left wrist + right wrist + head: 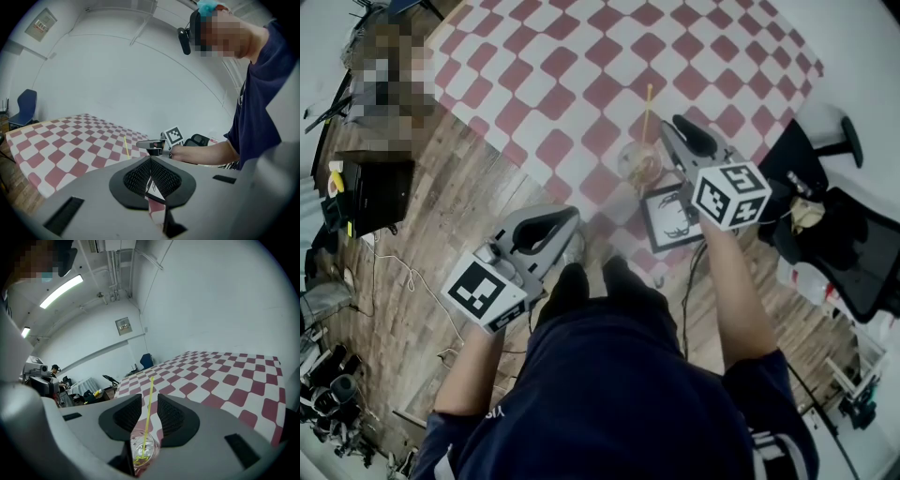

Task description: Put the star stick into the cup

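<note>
A clear plastic cup (639, 162) stands on the red-and-white checked mat (581, 56), and the thin yellow star stick (648, 111) stands in it, leaning up out of the rim. In the right gripper view the stick (149, 401) rises from the cup (142, 452), its star end at the cup's bottom. My right gripper (150, 412) is open just above the cup; the stick passes between its pads with a gap on each side. My left gripper (570, 221) hangs low at the left, away from the cup, its jaws shut with nothing in them (151, 162).
A white card with a black antler drawing (667, 221) lies at the mat's near edge beside the cup. Wooden floor surrounds the mat. A black box (380, 192) sits at the left, an office chair (853, 248) at the right. The person's shoes (600, 286) are just below.
</note>
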A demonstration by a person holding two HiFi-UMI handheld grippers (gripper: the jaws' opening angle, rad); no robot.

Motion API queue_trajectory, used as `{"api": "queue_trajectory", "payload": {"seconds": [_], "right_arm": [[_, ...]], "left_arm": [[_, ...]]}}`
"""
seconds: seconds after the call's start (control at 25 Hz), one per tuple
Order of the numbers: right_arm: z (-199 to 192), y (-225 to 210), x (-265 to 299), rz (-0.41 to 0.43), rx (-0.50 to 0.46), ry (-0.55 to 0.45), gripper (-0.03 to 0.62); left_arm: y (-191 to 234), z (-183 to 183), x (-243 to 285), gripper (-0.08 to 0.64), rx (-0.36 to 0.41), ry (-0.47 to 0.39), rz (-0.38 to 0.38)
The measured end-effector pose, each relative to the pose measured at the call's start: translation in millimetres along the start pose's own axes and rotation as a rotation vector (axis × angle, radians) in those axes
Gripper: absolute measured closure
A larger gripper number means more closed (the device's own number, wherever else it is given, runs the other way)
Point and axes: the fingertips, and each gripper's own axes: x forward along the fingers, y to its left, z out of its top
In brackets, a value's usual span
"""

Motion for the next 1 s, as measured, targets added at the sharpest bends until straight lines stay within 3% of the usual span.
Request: {"api": "queue_trajectory", "payload": {"seconds": [0.6,1.0], "right_arm": [[18.3,83.2,-91.6,0.019,-0.054,-0.076,0.56],[-1.9,144.8,-134.9,0.026,-0.076,-0.08,0.574]], "left_arm": [[-36.6,16.0,-34.5,0.529,0.111,-0.064,-0.109],[-60.9,19.6,-63.9,0.529,0.173,-0.107,-0.161]]}}
